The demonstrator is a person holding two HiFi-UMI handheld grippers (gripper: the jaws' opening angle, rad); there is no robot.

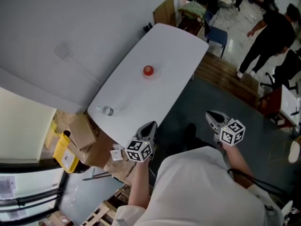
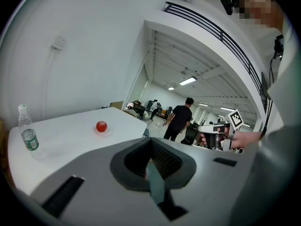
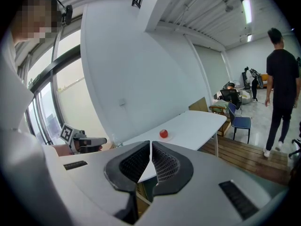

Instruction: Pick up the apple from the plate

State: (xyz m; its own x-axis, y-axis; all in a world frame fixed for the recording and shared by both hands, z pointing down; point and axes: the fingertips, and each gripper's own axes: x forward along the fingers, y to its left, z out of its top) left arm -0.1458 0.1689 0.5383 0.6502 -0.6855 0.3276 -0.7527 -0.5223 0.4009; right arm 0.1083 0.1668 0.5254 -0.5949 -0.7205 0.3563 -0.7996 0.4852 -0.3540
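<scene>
White and long, the counter (image 1: 136,98) runs from 7 o'clock to 1 o'clock across the head view, set against a pale wall (image 1: 70,27). Near its middle a red apple (image 1: 148,70) sits on a small clear plate (image 1: 154,74), at about 12 o'clock from the left tongs (image 1: 150,126) and well apart from them. A water bottle (image 1: 106,110) stands upright near the counter's 7 o'clock end, with cardboard boxes (image 1: 82,132) below that end at 8 o'clock. The left tongs hang at the counter's near edge, and the right tongs (image 1: 212,117) are over the dark floor (image 1: 197,102) at 4 o'clock, off the counter altogether. Each pair of tongs is pressed together at the tips with nothing between them; in both gripper views the apple shows far beyond the closed tips, small on its plate. A blue chair (image 1: 216,34) stands at the counter's far end, and a person (image 1: 268,36) in black walks at 2 o'clock.
</scene>
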